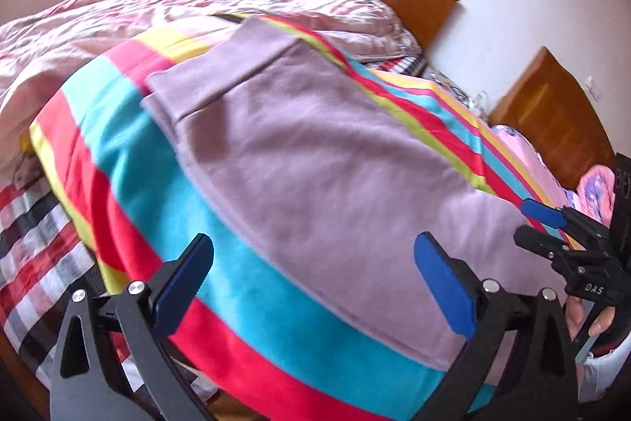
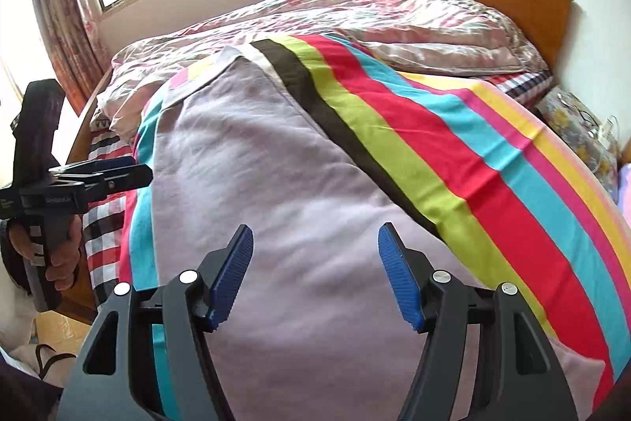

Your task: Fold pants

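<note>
Soft lilac-grey fleece pants (image 2: 252, 192) lay flat on bright striped blanket (image 2: 493, 160) across bed, waistband end far, near pink floral quilt (image 2: 355, 10). Left gripper (image 1: 315, 263) spread wide, empty, above near edge of pants. Right gripper (image 2: 315, 255) likewise parted, nothing between pads, over cloth. Fabric looked light, limp, prone to sag and wrinkle; not slippery, not fragile. Best hold judged: pinch near hem corners, one gripper each, lift together.
</note>
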